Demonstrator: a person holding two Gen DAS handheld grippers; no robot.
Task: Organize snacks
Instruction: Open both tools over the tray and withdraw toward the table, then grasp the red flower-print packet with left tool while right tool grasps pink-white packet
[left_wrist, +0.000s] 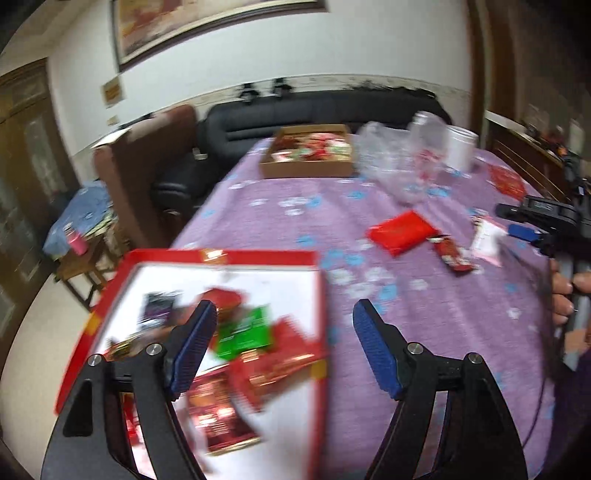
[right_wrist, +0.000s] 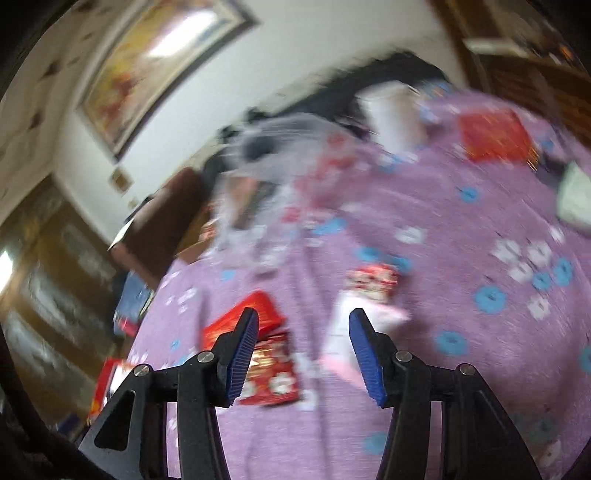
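My left gripper (left_wrist: 284, 310) is open and empty, over the right edge of a red-rimmed white box (left_wrist: 317, 295) that holds several snack packets, one of them green (left_wrist: 245, 334). On the purple cloth beyond lie a red packet (left_wrist: 400, 230), a small dark red packet (left_wrist: 454, 254) and a pink-white packet (left_wrist: 487, 236). My right gripper (right_wrist: 301, 314) is open and empty above the same loose snacks: the red packet (right_wrist: 266, 302), the dark red packet (right_wrist: 273, 373) and the pink-white packet (right_wrist: 351, 332). The right gripper also shows at the right edge of the left wrist view (left_wrist: 532, 218).
A cardboard box (left_wrist: 306, 168) of snacks stands at the table's far side, beside a clear plastic bag (left_wrist: 391, 155) and a white jar (left_wrist: 460, 147). A flat red packet (right_wrist: 495, 134) lies far right. A black sofa (left_wrist: 295, 114) and a brown chair (left_wrist: 147, 162) stand behind the table.
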